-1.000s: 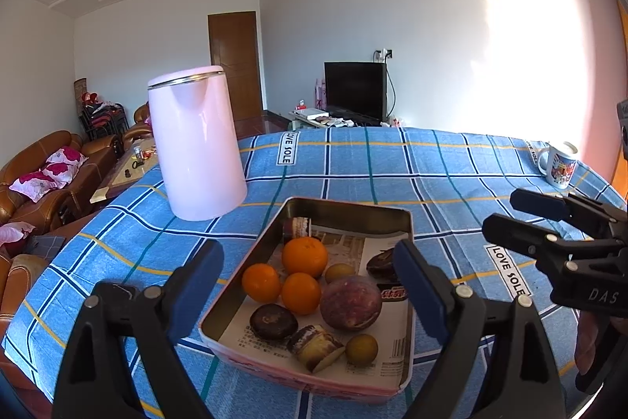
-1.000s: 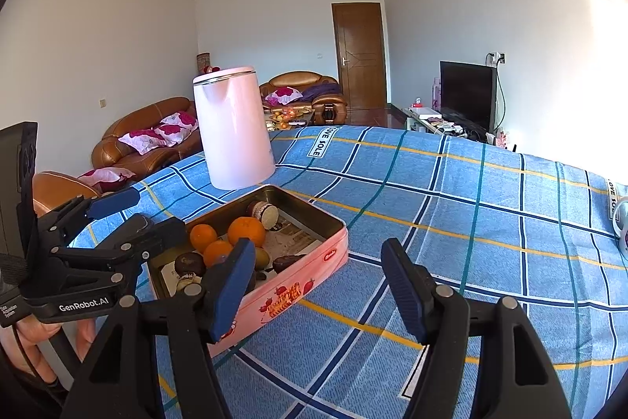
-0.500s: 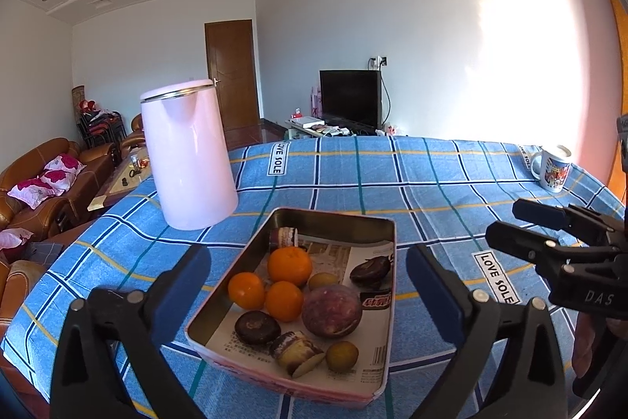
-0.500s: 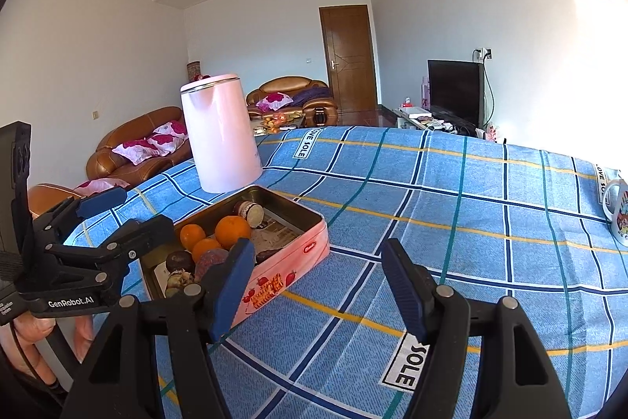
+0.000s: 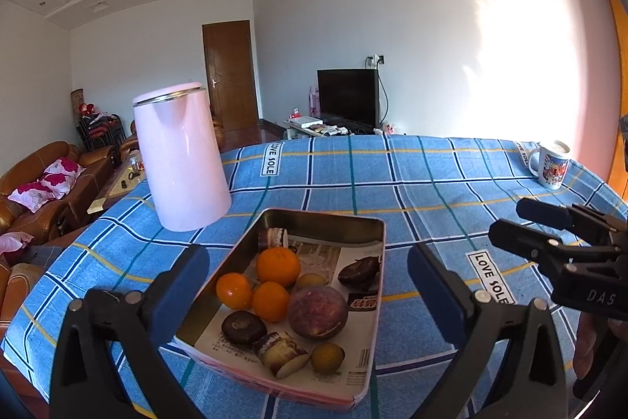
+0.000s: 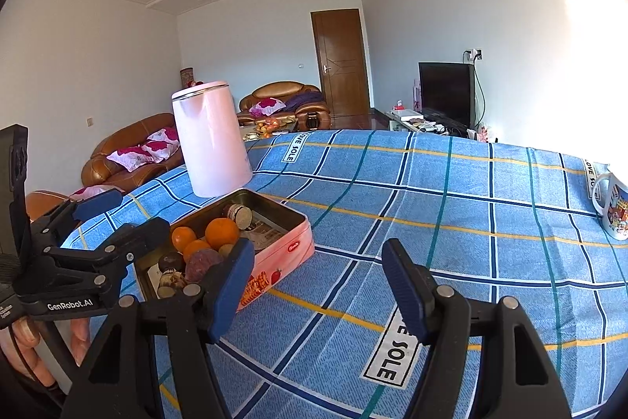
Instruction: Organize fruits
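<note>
Left claw [image 5: 306, 285] and right claw [image 6: 314, 285], both spread apart and holding nothing, above the checked surface [image 5: 431, 191]. The pink tin [image 5: 369, 301] of oranges [image 5: 278, 266] and other fruit stands near the pink kettle [image 5: 180, 160].

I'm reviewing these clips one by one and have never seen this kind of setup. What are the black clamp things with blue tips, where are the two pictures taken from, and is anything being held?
No robot here: a person holds a two-finger clamp in each hand, with a fisheye camera on each looking along its fingers. One picture comes from the left gripper, the other from the right gripper; each also shows the other at its edge. Both are open and hold nothing. On the blue checked tablecloth stand a tall pale pink kettle, a white printed mug and a pink rectangular metal tin, lined with printed paper. The tin holds three oranges, a round purplish fruit and smaller dark and yellowish pieces.
</note>
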`<action>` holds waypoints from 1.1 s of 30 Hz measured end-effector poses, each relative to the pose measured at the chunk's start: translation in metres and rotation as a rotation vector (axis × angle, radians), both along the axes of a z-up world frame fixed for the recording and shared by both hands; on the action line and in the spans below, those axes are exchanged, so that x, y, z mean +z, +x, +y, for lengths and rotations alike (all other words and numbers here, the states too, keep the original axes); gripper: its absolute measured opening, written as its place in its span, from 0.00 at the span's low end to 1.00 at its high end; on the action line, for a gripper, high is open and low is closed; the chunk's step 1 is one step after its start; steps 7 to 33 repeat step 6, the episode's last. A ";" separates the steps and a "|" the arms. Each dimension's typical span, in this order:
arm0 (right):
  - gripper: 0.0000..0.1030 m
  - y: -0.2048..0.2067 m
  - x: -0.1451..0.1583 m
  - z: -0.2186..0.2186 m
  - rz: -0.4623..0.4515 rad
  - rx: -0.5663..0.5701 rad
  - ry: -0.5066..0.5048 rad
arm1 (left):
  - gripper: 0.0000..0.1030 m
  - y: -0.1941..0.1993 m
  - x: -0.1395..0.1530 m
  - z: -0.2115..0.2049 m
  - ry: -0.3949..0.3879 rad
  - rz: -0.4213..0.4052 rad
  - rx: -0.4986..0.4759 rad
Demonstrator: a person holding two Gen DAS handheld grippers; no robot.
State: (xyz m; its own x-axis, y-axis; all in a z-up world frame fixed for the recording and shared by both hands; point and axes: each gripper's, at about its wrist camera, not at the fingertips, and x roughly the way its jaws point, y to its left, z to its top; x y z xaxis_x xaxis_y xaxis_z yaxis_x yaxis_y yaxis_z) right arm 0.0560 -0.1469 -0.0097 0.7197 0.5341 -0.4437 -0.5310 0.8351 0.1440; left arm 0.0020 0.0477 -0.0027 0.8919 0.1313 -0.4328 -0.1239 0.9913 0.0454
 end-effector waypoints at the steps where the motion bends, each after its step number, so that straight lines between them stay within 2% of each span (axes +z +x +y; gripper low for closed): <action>1: 0.67 0.000 0.000 -0.001 0.001 0.000 0.000 | 1.00 0.001 -0.001 0.000 -0.001 0.005 -0.001; 33: 0.67 0.001 -0.001 -0.005 0.005 -0.006 0.001 | 1.00 0.000 -0.002 0.000 -0.009 0.008 -0.008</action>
